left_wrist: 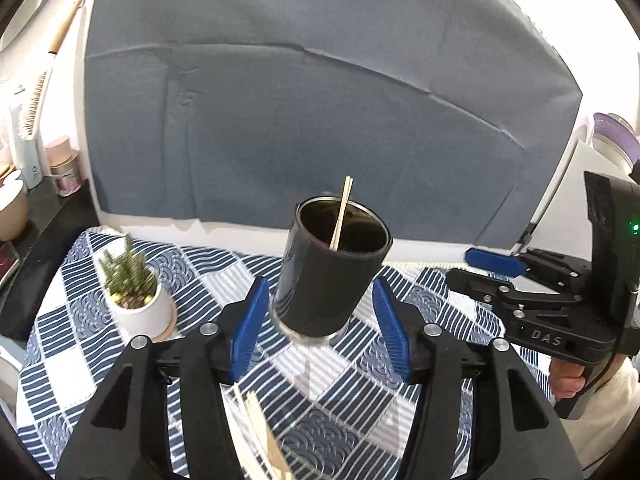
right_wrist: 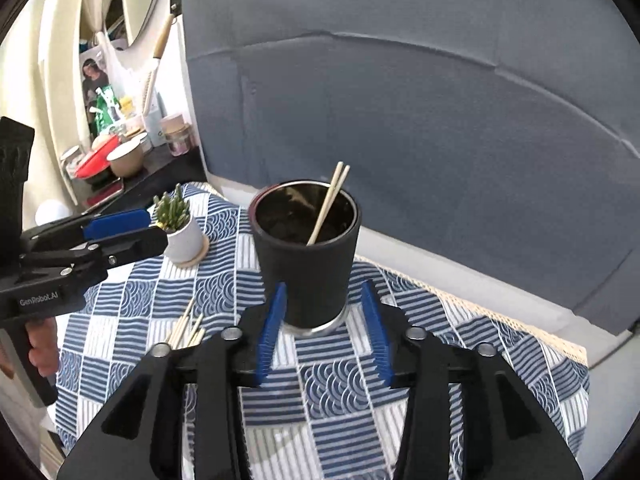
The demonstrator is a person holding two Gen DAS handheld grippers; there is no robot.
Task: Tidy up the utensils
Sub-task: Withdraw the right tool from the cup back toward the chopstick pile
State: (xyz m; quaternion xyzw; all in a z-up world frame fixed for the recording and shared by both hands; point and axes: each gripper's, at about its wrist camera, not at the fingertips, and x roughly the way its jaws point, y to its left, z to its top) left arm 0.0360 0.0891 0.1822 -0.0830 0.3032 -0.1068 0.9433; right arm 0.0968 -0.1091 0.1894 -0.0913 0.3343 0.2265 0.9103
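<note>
Black cup (right_wrist: 306, 256) upright on checked cloth (right_wrist: 332, 384), two chopsticks (right_wrist: 329, 202) leaning inside; more chopsticks (right_wrist: 186, 326) left of cup. Left gripper (left_wrist: 318, 330), right gripper (right_wrist: 322, 334): jaws apart, empty.

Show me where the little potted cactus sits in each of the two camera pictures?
Left wrist view: the potted cactus stands lower left, left of the black cup.
Right wrist view: the cactus stands left of centre, again left of the cup.
Shared landmark: the black cup holding a pair of chopsticks.

Matt black cup (right_wrist: 308, 256) with shiny metal rim, pale wooden chopsticks (right_wrist: 326, 208), woven patterned tablecloth (right_wrist: 332, 384).
</note>
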